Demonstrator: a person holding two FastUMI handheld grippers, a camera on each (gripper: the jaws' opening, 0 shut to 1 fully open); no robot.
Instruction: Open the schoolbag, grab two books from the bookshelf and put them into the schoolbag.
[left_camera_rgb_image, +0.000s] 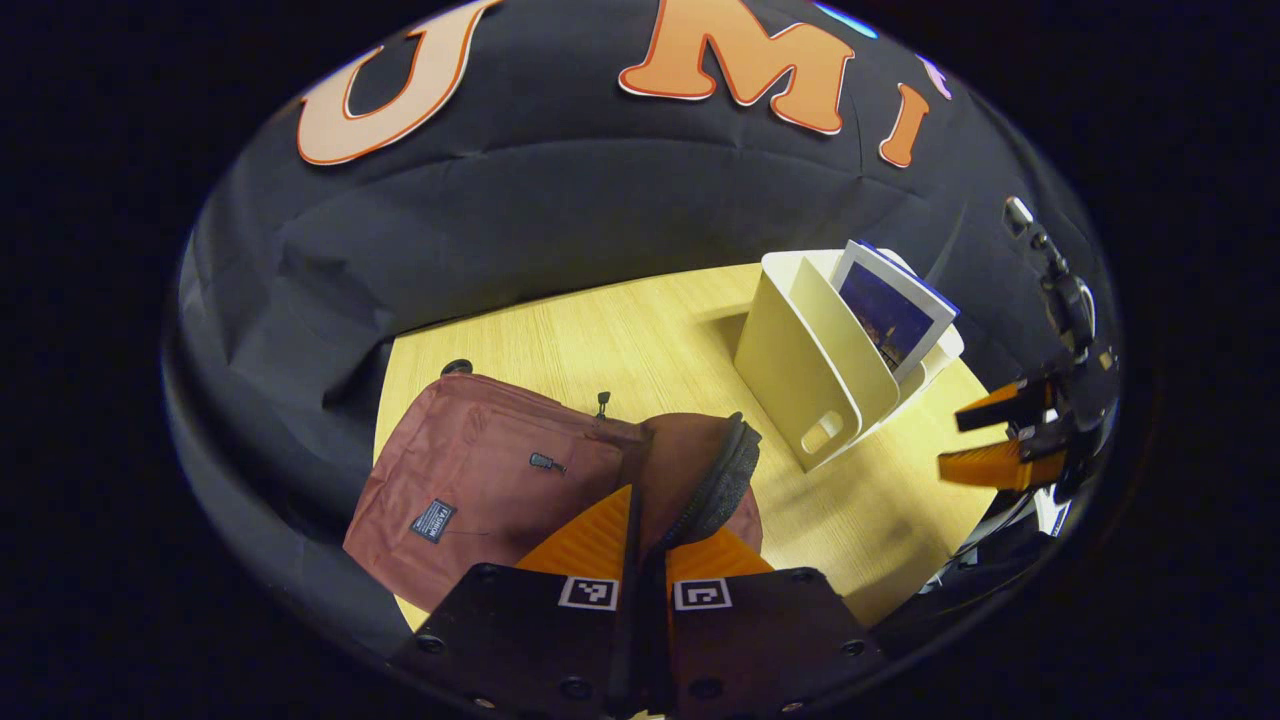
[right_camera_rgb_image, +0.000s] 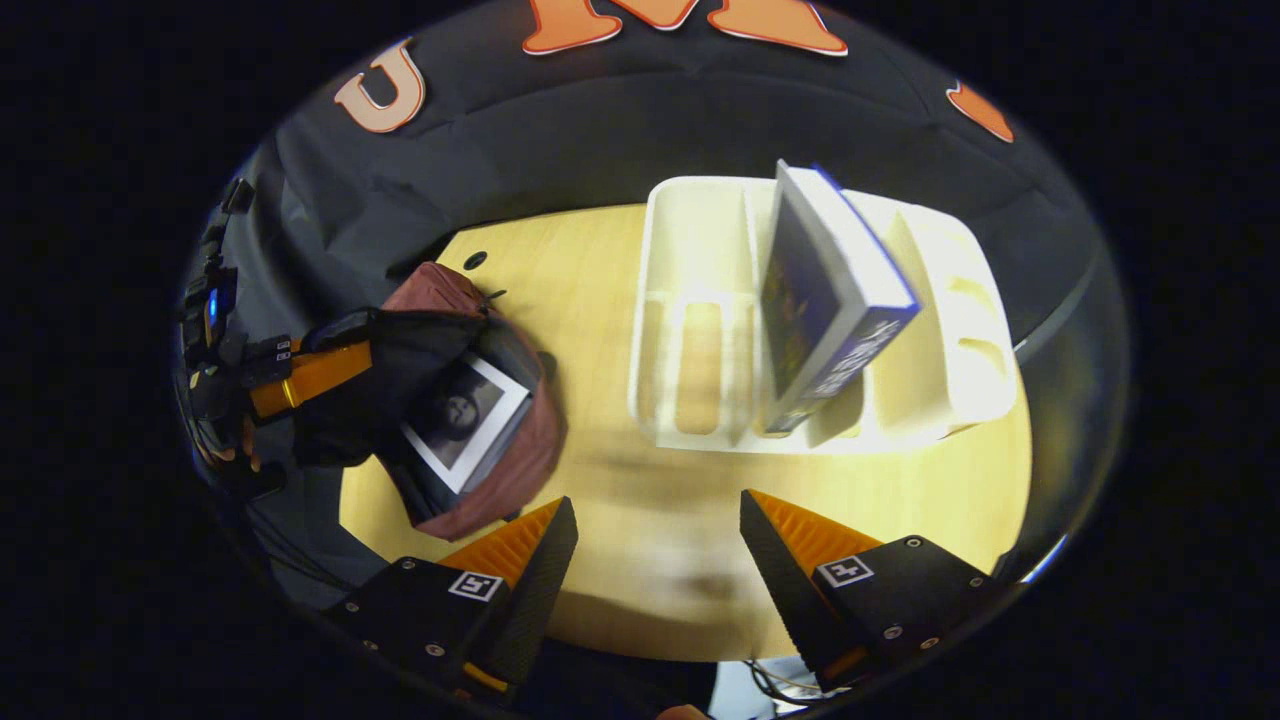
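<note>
Left tongs (left_camera_rgb_image: 648, 540) sit clenched on the bag's (left_camera_rgb_image: 480, 480) zipper rim at six o'clock, holding it open on the surface (right_camera_rgb_image: 600, 300). At two o'clock, a rack (right_camera_rgb_image: 700, 330) holds one book (right_camera_rgb_image: 830, 290); another book (right_camera_rgb_image: 465, 420) lies in the bag. Right tongs (right_camera_rgb_image: 655, 545) hang released.

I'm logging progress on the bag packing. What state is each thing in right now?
Maroon fabric schoolbag: open, flap held up.
Grey-covered book with white border: inside the schoolbag.
Blue-covered book: standing tilted in the bookshelf.
Cream plastic bookshelf: upright on the wooden table, other slots empty.
Left tool: shut on the schoolbag's zipper edge.
Right tool: open, holding nothing.
</note>
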